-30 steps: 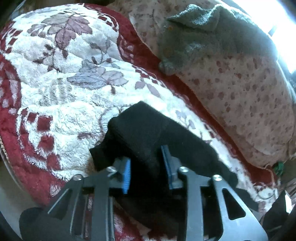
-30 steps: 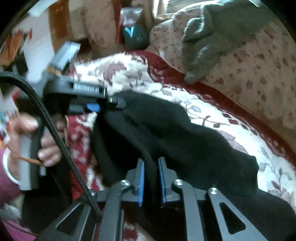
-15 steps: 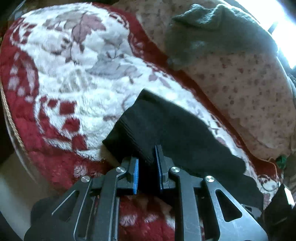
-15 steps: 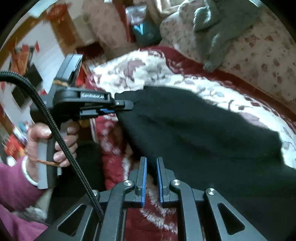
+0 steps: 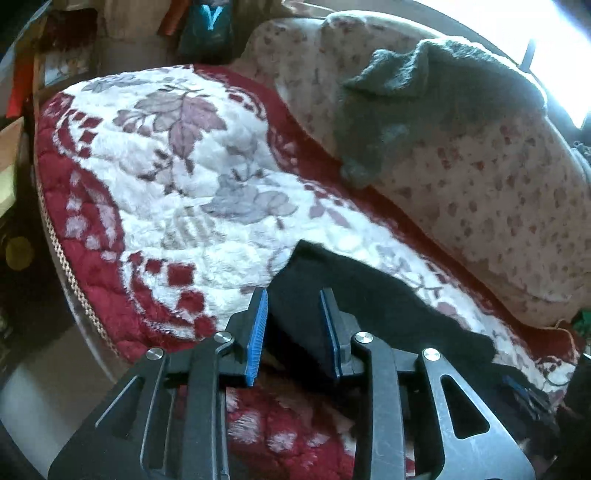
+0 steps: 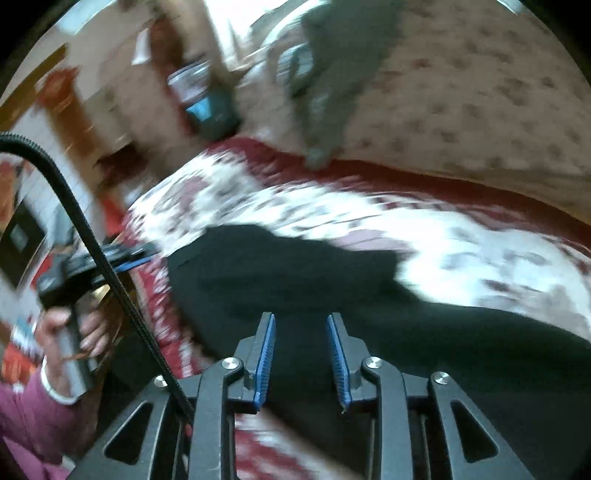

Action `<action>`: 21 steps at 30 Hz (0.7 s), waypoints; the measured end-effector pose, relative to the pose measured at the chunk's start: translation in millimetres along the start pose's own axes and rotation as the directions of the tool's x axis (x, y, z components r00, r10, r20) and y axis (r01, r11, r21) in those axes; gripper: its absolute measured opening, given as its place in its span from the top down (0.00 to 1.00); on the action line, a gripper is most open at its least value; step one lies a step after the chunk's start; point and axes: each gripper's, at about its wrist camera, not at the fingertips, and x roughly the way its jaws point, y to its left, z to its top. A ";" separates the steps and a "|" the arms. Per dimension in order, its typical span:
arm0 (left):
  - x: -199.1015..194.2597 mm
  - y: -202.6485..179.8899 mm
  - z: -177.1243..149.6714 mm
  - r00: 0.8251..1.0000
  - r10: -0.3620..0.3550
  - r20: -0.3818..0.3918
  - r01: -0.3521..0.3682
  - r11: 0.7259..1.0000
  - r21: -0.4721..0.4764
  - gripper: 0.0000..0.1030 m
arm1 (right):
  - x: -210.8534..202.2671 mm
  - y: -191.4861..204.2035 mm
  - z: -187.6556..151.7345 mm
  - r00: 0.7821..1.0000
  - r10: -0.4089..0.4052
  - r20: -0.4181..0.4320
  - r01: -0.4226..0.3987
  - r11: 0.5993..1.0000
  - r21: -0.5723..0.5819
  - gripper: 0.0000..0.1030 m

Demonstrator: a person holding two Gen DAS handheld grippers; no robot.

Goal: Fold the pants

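The black pants lie on the red and white floral blanket, stretched from the near edge toward the right. My left gripper is open, its blue pads on either side of the pants' near corner without pinching it. In the right wrist view the pants lie flat across the blanket, blurred by motion. My right gripper is open just above the pants' near edge. The left gripper shows there at the pants' left end.
A spotted cushion runs along the back with a grey knit garment draped over it. The blanket's left edge drops off to the floor. Clutter and a dark bag stand behind the bed.
Both grippers were shut on the pants and have opened, letting the cloth go. The pants now lie flat on the blanket. The right gripper is moving, its view is blurred.
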 end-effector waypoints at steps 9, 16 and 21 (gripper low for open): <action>15.2 -60.7 -17.6 0.982 -0.136 -0.128 0.148 0.985 0.087 0.64 | -4.9 -42.0 20.2 0.999 0.016 0.031 -0.020 0.992 0.123 0.63; 32.6 -117.5 -53.4 0.949 -0.212 -0.233 0.253 0.954 0.163 0.63 | 54.6 -72.9 43.1 0.985 0.140 -0.096 -0.113 0.963 0.245 0.65; 48.9 -135.7 -65.5 0.939 -0.205 -0.275 0.261 0.947 0.186 0.63 | 59.9 -63.4 53.5 0.987 0.147 -0.063 -0.133 0.973 0.186 0.90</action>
